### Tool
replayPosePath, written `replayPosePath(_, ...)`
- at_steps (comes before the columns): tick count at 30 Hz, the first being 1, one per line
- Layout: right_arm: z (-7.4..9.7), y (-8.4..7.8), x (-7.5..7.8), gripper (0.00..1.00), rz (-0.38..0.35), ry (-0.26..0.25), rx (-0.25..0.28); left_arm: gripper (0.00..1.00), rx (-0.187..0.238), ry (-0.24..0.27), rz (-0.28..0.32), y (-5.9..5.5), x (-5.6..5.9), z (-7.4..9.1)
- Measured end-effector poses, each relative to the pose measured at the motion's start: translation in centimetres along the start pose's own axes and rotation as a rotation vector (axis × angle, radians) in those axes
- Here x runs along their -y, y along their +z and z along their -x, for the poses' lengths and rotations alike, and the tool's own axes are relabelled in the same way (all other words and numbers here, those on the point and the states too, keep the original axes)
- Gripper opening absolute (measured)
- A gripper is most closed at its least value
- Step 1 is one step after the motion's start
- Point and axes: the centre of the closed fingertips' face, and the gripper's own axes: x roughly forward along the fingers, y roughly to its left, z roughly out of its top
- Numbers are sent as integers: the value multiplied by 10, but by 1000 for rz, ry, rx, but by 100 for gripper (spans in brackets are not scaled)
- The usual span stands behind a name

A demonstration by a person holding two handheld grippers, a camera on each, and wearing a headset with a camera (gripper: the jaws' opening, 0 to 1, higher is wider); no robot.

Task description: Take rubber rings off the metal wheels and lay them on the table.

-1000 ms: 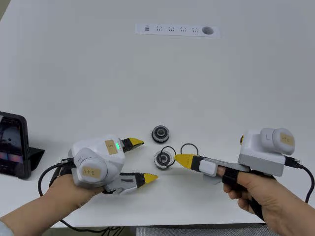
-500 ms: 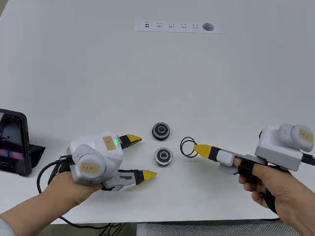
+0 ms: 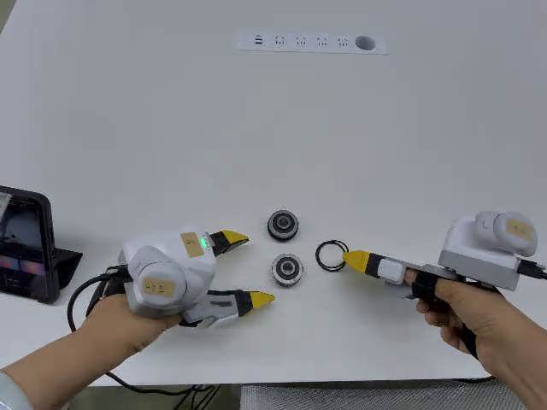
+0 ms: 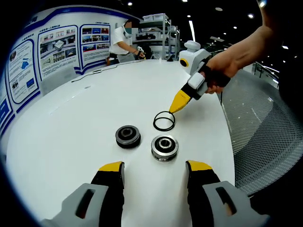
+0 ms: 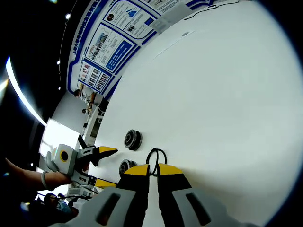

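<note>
The ring (image 3: 317, 255) lies at the right tool's (image 3: 345, 254) tip, with the jaws pressed together on its edge. The left tool (image 3: 259, 267) stands wide apart, a wheel (image 3: 286, 270) just ahead.

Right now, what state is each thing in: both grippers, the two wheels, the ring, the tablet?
left gripper: open, holding nothing.
right gripper: fingers shut on the rubber ring.
rubber ring: off its wheel, pinched at its edge.
near wheel: bare metal, ring off.
far wheel: black ring on.
tablet: propped up, screen lit.
</note>
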Motion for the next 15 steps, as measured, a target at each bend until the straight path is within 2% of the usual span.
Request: replayPosePath(15,5,-1,7,15,138,-57,-27,52,3,-2,0,2,0,-1)
